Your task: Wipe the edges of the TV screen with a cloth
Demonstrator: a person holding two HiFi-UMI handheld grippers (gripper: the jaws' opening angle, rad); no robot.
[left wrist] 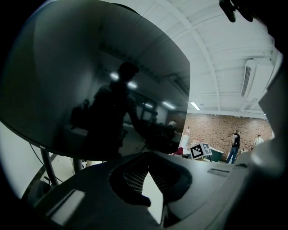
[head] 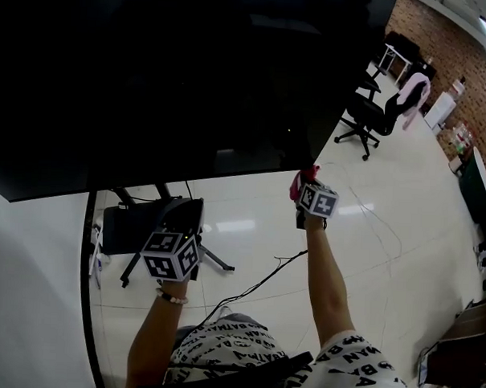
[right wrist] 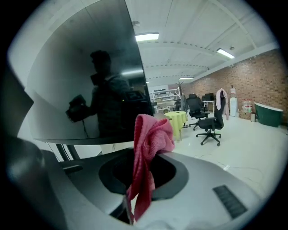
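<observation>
Cloth [right wrist: 150, 139] hangs pinched in right tongs [right wrist: 132, 204] by the lower corner of the TV screen [head: 168, 73]; left tongs [left wrist: 153, 197] spread, empty.

TV screen [head: 192, 74]: uniform glossy black, filling the upper left of the head view.

Cloth [right wrist: 150, 148]: plain pinkish red, centre of the right gripper view.

Left gripper [left wrist: 150, 193] and right gripper [right wrist: 128, 211]: pale grey shells with dark grey recesses.

Left marker cube [head: 170, 256] and right marker cube [head: 317, 200]: black square patterns on white.

Shirt [head: 244, 350], bottom centre: white, covered in black lettering.

Floor [head: 386, 228]: glossy white tiles.

Brick wall [head: 458, 46], upper right: reddish brown.

Office chair [head: 367, 118]: black, with a pale pink garment [head: 414, 88] just right of it.

Table cover [right wrist: 176, 119]: yellow-green.
</observation>
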